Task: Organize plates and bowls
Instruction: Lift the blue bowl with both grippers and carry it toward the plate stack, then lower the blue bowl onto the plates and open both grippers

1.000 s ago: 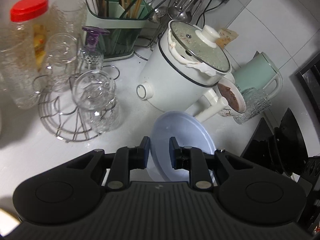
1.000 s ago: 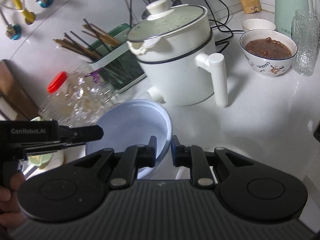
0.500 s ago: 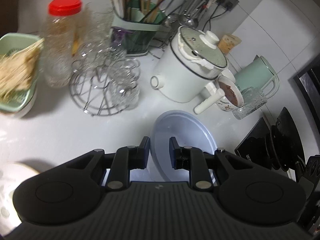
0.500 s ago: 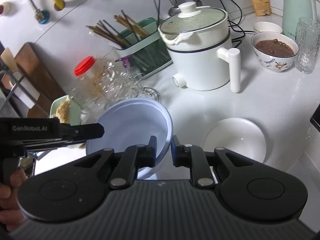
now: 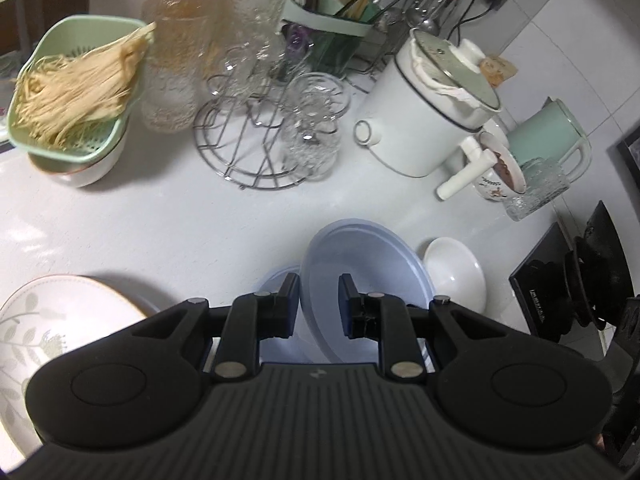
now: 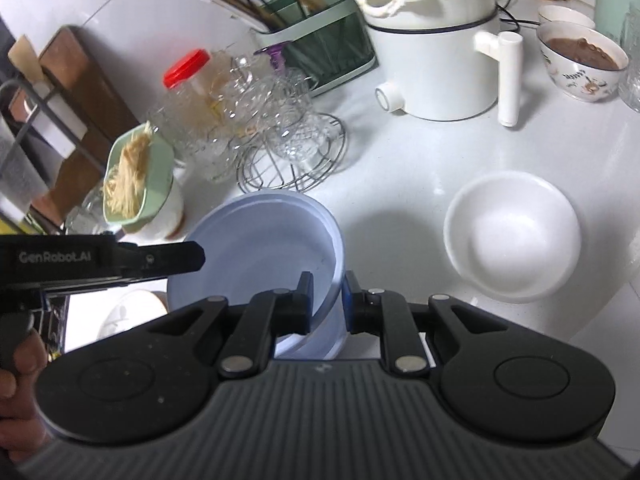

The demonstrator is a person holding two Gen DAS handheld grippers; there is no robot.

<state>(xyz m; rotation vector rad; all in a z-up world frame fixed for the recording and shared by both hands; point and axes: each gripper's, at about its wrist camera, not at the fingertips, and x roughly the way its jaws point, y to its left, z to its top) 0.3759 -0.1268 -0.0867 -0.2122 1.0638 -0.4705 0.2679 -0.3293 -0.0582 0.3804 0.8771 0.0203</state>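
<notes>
**Blue bowl carried back from the pot, white bowl and patterned plate now in sight**

Since the earlier frames both cameras have drawn back from the white electric pot, which now stands farther up the table, and a white bowl and a leaf-patterned plate have come into view. The pale blue bowl is held tilted above the table by both tongs. The right tongs are closed on its near rim, one finger inside and one outside the wall. The left tongs grip the rim on the opposite side; in the right wrist view they reach in from the left edge, their tip at the bowl's rim. In the left wrist view a second pale blue rim shows just behind the left finger; whether it is another bowl I cannot tell.

The white bowl sits upright and empty on the table to the right of the blue bowl, apart from it. The patterned plate lies at the lower left in the left wrist view. Further back stand a wire rack of glasses, a red-lidded jar, a green colander of noodles resting on a white bowl, and a green cutlery holder. Right of the pot is a floral bowl of brown food.
</notes>
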